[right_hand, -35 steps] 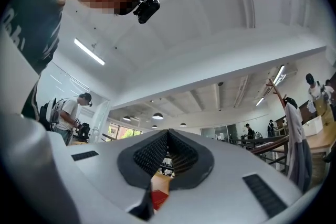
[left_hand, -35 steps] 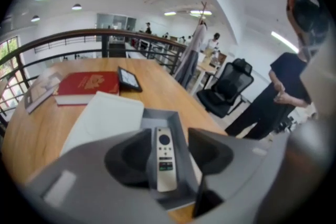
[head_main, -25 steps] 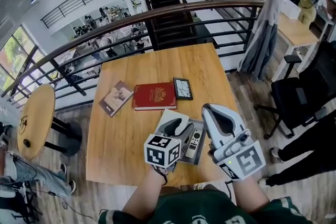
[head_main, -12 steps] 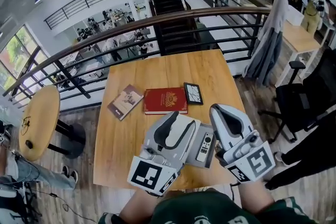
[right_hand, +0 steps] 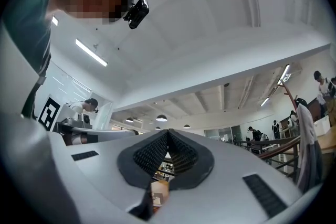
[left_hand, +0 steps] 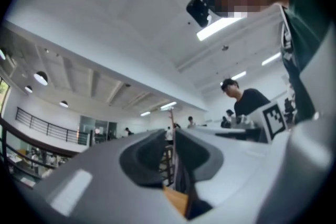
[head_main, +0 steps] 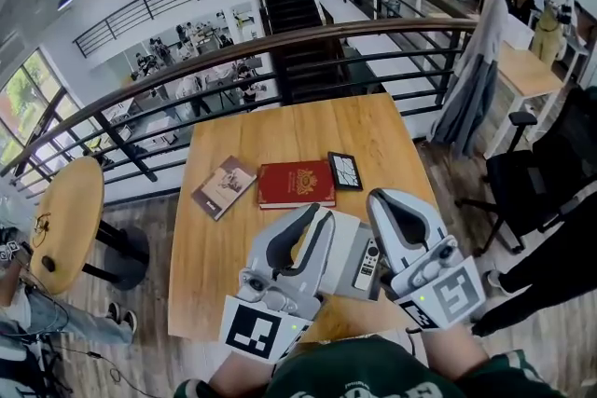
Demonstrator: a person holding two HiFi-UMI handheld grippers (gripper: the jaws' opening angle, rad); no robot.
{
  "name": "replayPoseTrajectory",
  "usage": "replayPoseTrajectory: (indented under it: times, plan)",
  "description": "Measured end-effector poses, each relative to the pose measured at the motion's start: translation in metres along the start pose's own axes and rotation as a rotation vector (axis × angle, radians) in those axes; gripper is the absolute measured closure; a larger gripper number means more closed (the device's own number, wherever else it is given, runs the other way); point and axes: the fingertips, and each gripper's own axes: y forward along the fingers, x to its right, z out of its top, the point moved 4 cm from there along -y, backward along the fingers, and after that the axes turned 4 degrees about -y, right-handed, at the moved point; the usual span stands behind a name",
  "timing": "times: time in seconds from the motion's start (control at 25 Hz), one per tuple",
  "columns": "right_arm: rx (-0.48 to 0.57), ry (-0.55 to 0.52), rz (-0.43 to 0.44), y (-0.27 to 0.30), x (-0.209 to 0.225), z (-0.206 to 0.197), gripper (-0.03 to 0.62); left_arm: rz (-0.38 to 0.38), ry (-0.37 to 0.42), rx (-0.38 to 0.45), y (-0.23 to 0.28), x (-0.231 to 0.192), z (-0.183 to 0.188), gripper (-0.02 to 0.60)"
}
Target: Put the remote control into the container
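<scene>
The black remote control (head_main: 367,265) lies lengthwise in the grey container (head_main: 347,238) near the table's front edge. My left gripper (head_main: 315,215) hovers over the container's left part, tilted up, and its view faces the ceiling. The jaws of the left gripper (left_hand: 171,134) are closing to a narrow gap with nothing between them. Just right of the remote, my right gripper (head_main: 379,197) is also raised. Seen along the right gripper (right_hand: 168,131), the ribbed pads meet at the tip and hold nothing.
On the wooden table (head_main: 280,130) behind the container lie a red book (head_main: 296,184), a brown booklet (head_main: 224,186) and a small black-framed slab (head_main: 345,170). A railing (head_main: 280,47) runs past the far edge. A round table (head_main: 65,224) stands left, an office chair (head_main: 541,172) right.
The left gripper has drawn back toward me from over the container, and its jaws have narrowed from wide apart. The remote stays in the container. The right gripper has barely moved.
</scene>
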Motion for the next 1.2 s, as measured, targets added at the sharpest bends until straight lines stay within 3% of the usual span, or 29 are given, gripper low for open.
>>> replayPoseTrajectory:
  times: [0.12,0.28,0.6,1.2]
  plan:
    - [-0.012,-0.008,-0.022,0.001,0.000,-0.002,0.577,0.061,0.011,-0.010,-0.006,-0.013,-0.001,0.580]
    - [-0.023,-0.009,-0.039,0.002,-0.003,-0.007,0.577,0.106,0.044,-0.010,-0.015,-0.023,-0.002,0.581]
    - [-0.030,-0.001,-0.025,0.009,-0.012,-0.020,0.577,0.108,-0.007,-0.041,-0.020,-0.041,-0.010,0.581]
    - [-0.047,-0.024,0.006,0.020,-0.019,-0.020,0.577,0.108,-0.020,-0.074,-0.016,-0.049,-0.019,0.581]
